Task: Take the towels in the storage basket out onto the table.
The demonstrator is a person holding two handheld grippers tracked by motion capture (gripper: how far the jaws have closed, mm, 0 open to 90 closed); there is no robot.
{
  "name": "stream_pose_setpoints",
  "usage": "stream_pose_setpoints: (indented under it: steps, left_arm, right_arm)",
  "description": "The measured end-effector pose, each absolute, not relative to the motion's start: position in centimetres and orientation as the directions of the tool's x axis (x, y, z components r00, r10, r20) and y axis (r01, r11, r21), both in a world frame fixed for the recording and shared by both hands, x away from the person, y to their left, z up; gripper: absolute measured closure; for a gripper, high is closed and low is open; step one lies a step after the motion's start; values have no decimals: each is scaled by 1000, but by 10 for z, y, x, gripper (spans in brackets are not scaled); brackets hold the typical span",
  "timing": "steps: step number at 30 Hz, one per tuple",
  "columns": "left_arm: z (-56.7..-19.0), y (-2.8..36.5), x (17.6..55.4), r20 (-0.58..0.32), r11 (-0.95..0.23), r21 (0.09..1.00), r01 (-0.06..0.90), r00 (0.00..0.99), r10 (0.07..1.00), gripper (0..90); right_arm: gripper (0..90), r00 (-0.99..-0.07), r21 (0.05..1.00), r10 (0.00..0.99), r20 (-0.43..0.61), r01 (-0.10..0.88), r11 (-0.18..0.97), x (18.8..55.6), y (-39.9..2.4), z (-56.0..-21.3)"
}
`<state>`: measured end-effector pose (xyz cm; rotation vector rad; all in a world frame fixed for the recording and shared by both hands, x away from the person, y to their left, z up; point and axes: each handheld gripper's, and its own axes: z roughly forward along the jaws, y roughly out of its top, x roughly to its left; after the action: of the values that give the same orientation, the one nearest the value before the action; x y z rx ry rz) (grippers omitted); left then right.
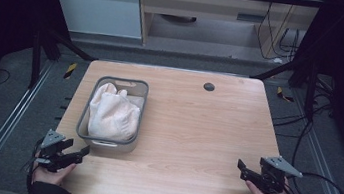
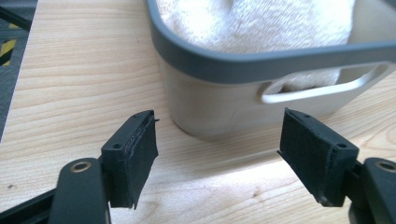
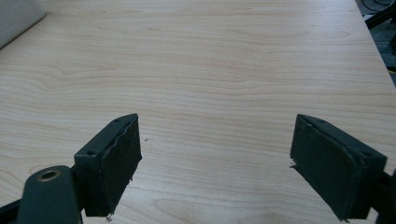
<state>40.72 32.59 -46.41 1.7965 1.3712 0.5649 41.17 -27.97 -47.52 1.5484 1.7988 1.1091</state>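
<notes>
Pale wood grain covered the desk (image 1: 196,130), and on its left half stood a grey plastic basket (image 1: 142,104) with a cream-white towel (image 1: 112,114) bundled loosely inside, heaped up to about the rim. In the left gripper view the basket's near wall, dark rim and cut-out handle (image 2: 322,88) rose just ahead of the jaws, with the towel's terry pile (image 2: 261,23) showing above the rim and through the handle slot.

The left gripper (image 1: 79,153) rested near the desk's front left corner, just beside the basket's near end but not touching it; its jaws stood wide apart with nothing between them. The right gripper (image 1: 241,167) sat well apart from the basket, near the front right edge, and its jaws were likewise spread with only bare wood beyond them. A corner of the basket (image 3: 16,16) showed at the top left of the right gripper view.

This looked like the starting step: both hands (image 1: 51,174) parked at the front edge, the towel untouched in the basket. The likely work was to draw the towel out. The next move probably called for the left gripper to rise over the near rim and come down on a raised fold, closing on cloth alone. The right gripper would have to cross most of the desk to help, either to steady the basket or to take a second hold. A bunched towel may drag the light basket along when lifted.
</notes>
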Motion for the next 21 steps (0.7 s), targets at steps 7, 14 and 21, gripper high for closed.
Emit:
stream_pose_setpoints:
  steps: [7,14,21]
  left_arm:
    - [-456,326,403,-134,-82,810,580,320,938,250]
    - [-444,326,404,-145,-76,824,561,338,930,240]
    - [-431,325,404,-153,-67,839,540,351,924,237]
  right_arm:
    - [156,-232,838,966,113,544,32,411,-278,-476]
    - [156,-234,841,968,89,539,53,411,-275,-474]
    - [155,-249,837,965,86,543,66,412,-272,-473]
